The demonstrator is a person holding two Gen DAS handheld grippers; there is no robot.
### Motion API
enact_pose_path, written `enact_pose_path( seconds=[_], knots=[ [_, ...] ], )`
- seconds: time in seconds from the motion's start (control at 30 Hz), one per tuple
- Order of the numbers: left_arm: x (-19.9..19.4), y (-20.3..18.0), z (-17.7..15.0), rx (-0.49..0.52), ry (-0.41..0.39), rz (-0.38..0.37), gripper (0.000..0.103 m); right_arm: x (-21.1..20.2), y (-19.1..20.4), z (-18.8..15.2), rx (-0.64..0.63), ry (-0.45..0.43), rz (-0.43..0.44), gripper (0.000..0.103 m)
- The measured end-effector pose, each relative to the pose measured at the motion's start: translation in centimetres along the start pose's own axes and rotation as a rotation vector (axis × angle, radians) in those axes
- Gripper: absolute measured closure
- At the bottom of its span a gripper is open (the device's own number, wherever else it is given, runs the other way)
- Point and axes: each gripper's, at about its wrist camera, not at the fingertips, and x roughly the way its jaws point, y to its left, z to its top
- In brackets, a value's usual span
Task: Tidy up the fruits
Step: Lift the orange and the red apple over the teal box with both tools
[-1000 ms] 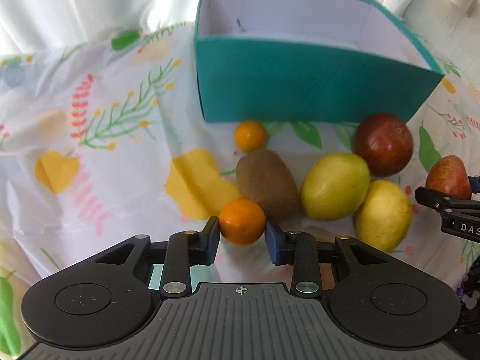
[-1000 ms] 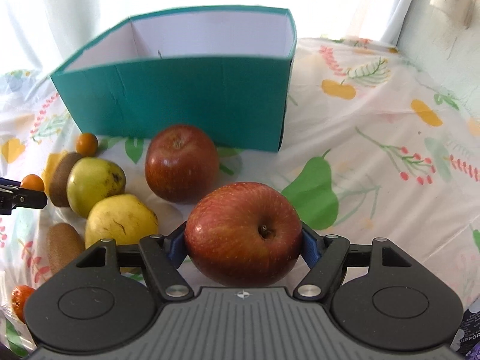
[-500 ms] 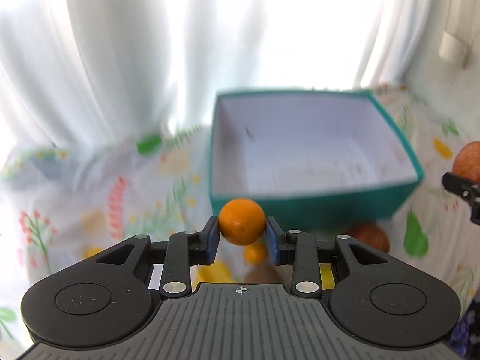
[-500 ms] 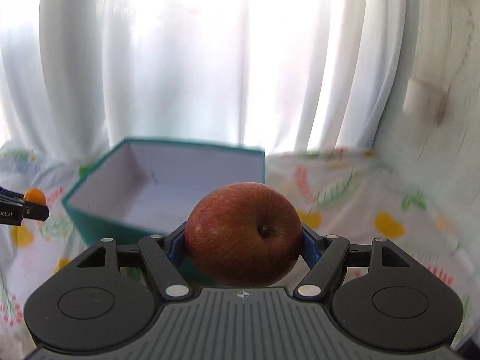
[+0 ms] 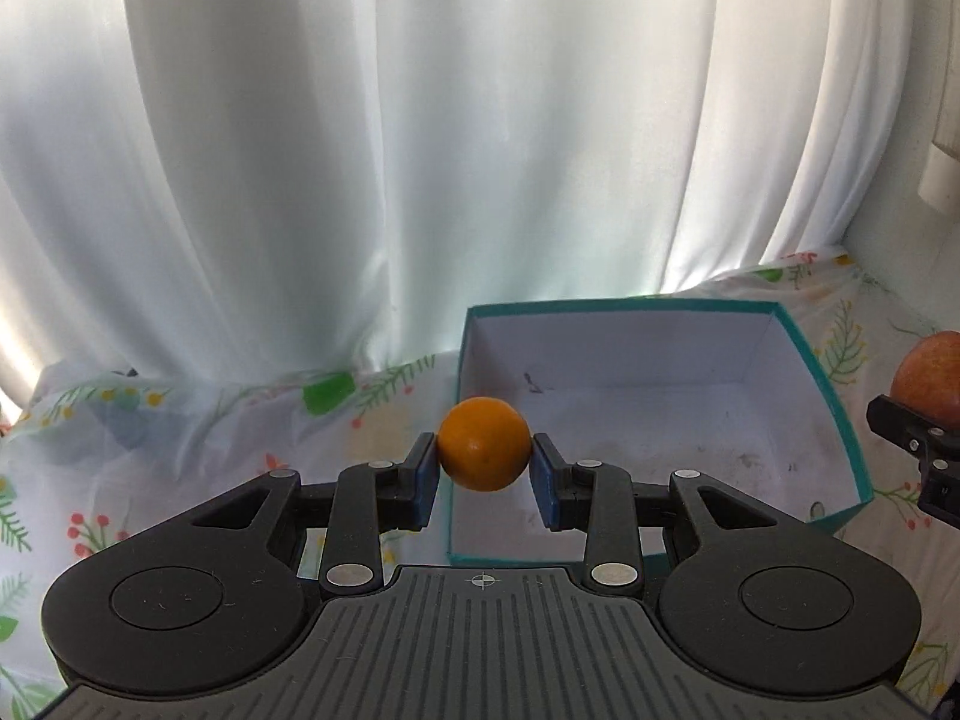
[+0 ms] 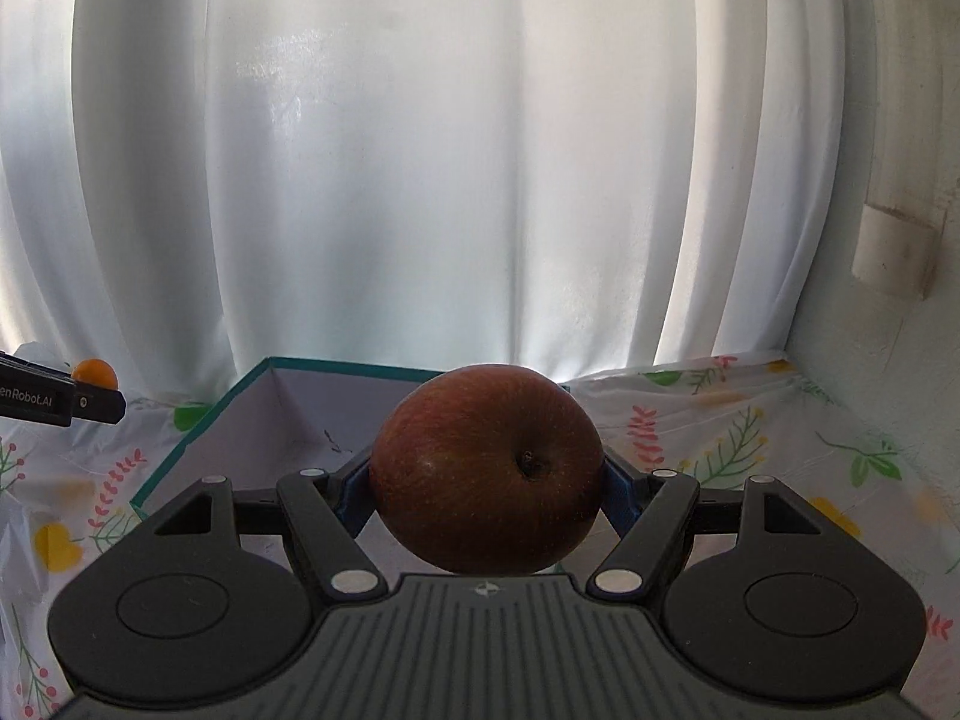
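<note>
My left gripper [image 5: 483, 468] is shut on a small orange [image 5: 483, 443], held in the air at the near left corner of the teal box [image 5: 843, 420]. The box is open at the top with a white inside and no fruit showing in it. My right gripper [image 6: 486, 489] is shut on a red apple [image 6: 486, 468], raised in front of the same teal box [image 6: 180, 450]. In the left wrist view the apple [image 5: 927, 381] shows at the right edge, beyond the box's right wall. In the right wrist view the orange [image 6: 95, 372] shows far left.
A white curtain [image 5: 420, 150] hangs behind the table. A floral tablecloth [image 6: 750, 438] covers the table around the box. A wall [image 6: 900, 180] stands close on the right. The other fruits on the cloth are out of view.
Both grippers rose with their fruit and tilted up. The fruits on the cloth dropped out of view, and the box's inside now shows from above.
</note>
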Motion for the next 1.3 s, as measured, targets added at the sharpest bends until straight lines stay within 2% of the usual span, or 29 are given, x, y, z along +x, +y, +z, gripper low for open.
enact_pose_path(
  seconds=[0.3,0.6,0.9,1.3],
  knots=[
    [2.3,-0.7,-0.7,0.030,0.020,0.007,0.067,1.3,-0.6,-1.5,0.010,0.061,-0.006,0.030],
    [5.7,-1.2,-1.8,0.048,0.079,-0.027,0.067,2.6,-0.5,-2.7,0.006,0.106,-0.016,0.030],
    [7.4,-0.8,-2.4,0.056,0.109,-0.044,0.067,4.0,0.5,-3.4,-0.015,0.127,-0.005,0.030],
    [9.8,-1.0,-3.4,0.069,0.154,-0.048,0.067,4.9,1.2,-4.1,-0.079,0.110,-0.052,0.030]
  ],
)
